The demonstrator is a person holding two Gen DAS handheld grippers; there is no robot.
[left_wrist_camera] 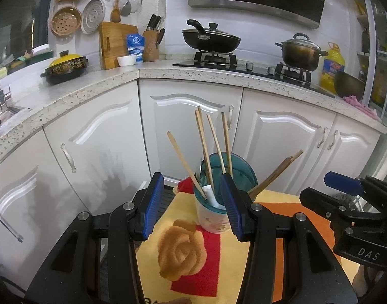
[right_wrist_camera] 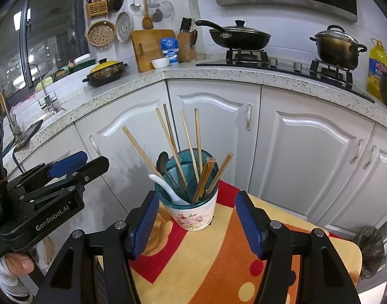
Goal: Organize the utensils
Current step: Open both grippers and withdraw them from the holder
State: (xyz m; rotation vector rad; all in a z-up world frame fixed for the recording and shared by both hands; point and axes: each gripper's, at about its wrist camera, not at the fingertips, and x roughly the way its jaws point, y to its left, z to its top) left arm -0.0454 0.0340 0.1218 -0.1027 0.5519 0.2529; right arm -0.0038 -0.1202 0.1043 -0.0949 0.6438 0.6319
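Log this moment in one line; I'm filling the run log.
left gripper: open | right gripper: open | utensil holder: upright on mat, ungripped | chopsticks, spoons inside

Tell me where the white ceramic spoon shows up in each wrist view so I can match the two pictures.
Left wrist view: the white ceramic spoon is low centre, inside the utensil cup, between the left gripper fingers.
Right wrist view: the spoon leans over the cup's left rim.
Shared landmark: the black frying pan on the stove.

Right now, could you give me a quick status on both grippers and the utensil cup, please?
Left gripper open, empty. Right gripper open, empty. Utensil cup upright on the patterned cloth, chopsticks and spoons inside. Nothing between the grippers and the cup.
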